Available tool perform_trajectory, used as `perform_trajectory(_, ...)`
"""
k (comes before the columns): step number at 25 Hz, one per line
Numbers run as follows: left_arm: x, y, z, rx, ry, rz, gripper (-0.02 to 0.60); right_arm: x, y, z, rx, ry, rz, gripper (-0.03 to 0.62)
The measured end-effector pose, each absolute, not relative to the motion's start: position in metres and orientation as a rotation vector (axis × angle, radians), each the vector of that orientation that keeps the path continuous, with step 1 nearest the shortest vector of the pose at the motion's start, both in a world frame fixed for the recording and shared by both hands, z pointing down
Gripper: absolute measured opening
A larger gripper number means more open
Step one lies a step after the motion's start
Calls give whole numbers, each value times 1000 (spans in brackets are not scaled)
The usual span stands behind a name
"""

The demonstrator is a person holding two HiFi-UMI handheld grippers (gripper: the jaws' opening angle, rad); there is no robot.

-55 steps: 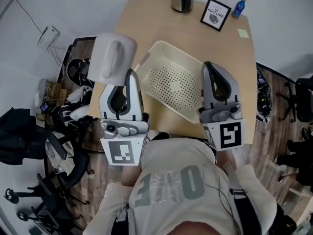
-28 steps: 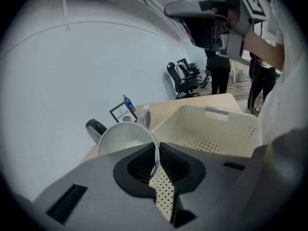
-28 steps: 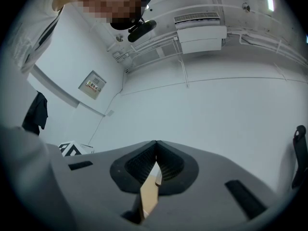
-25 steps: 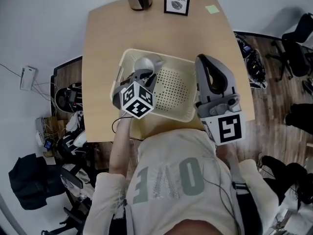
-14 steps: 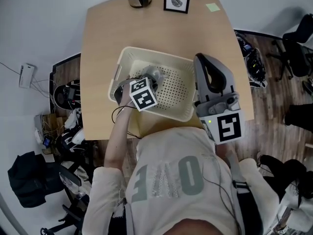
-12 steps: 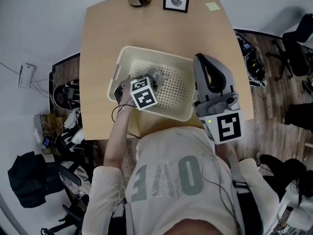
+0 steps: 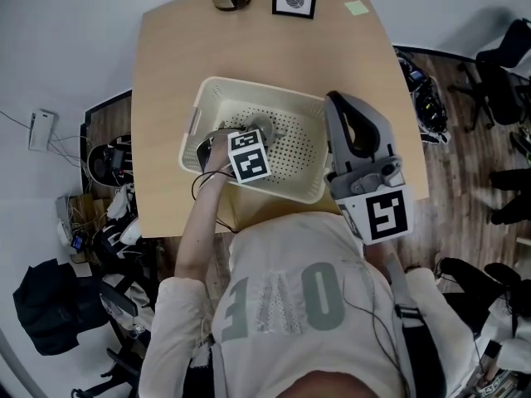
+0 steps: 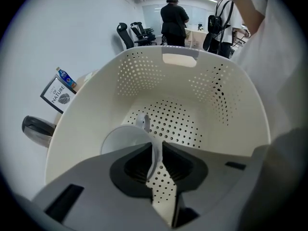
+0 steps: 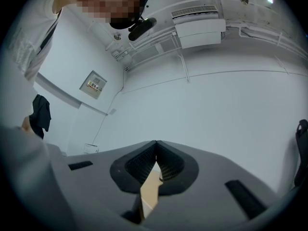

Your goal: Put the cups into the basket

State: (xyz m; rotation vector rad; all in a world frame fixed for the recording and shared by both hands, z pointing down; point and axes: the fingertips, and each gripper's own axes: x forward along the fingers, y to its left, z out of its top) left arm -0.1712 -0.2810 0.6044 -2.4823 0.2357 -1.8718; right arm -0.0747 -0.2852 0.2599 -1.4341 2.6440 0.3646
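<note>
Head view looks steeply down from above on the whole counter point(image 7: 166, 73) and basket point(image 7: 217, 91), left gripper view sits close inside that same basket point(image 8: 231, 95) facing its holed bottom and far wall, right gripper view tilts up at white wall point(image 9: 216, 109) and ceiling point(image 9: 231, 13), sharing little.

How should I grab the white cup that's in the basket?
Pinch the cup by its thin rim wall, one jaw inside, one outside, coming straight down from above. Its mouth seems to face up, and the basket's high walls block a sideways reach.
</note>
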Motion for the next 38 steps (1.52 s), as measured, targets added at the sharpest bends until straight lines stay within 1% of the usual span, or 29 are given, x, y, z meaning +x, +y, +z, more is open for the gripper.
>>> perform_trajectory(2, -170, -280, 601, -2513, 245, -1849, 116, -75, -283, 259, -1429, 2643, 397, -2)
perform_trajectory(3, -169, -280, 599, -2534, 253, -1833, 165, -76, -282, 258, -1425, 2642, 399, -2)
perform_trajectory(5, -167, -280, 594, -2574, 276, -1797, 206, -77, -281, 257, -1418, 2642, 398, -2)
perform_trajectory(8, -167, -284, 580, -2608, 347, -1726, 210, -79, -282, 255, -1405, 2646, 404, -2)
perform_trajectory(11, -164, -292, 551, -2646, 466, -1581, 210, -82, -281, 251, -1387, 2647, 423, -2)
perform_trajectory(12, -164, -296, 540, -2657, 517, -1521, 207, -84, -280, 250, -1381, 2646, 433, -2)
perform_trajectory(13, -164, -300, 529, -2664, 573, -1458, 187, -86, -279, 248, -1374, 2644, 442, -2)
perform_trajectory(14, -165, -305, 516, -2666, 635, -1390, 128, -88, -279, 246, -1366, 2643, 443, -2)
perform_trajectory(15, -167, -310, 503, -2669, 702, -1318, 44, -90, -279, 245, -1358, 2646, 433, -2)
perform_trajectory(16, -168, -315, 489, -2680, 764, -1241, 14, -93, -279, 243, -1350, 2648, 416, -2)
perform_trajectory(20, -170, -321, 420, -2782, 1013, -826, 9, -99, -278, 234, -1331, 2642, 418, -2)
perform_trajectory(23, -178, -318, 345, -2804, 1255, -315, 8, -101, -277, 230, -1338, 2630, 433, -2)
perform_trajectory(25, -196, -308, 297, -2707, 1417, 25, 8, -104, -275, 228, -1346, 2609, 469, -2)
perform_trajectory(27, -215, -291, 258, -2525, 1534, 252, 8, -106, -273, 228, -1353, 2599, 473, -2)
perform_trajectory(30, -231, -259, 220, -2274, 1604, 410, 8, -108, -269, 233, -1355, 2611, 443, -2)
perform_trajectory(33, -244, -236, 203, -2139, 1680, 510, 8, -108, -267, 240, -1363, 2623, 398, -2)
perform_trajectory(38, -257, -220, 197, -2057, 1739, 557, 8, -104, -260, 248, -1389, 2634, 354, -2)
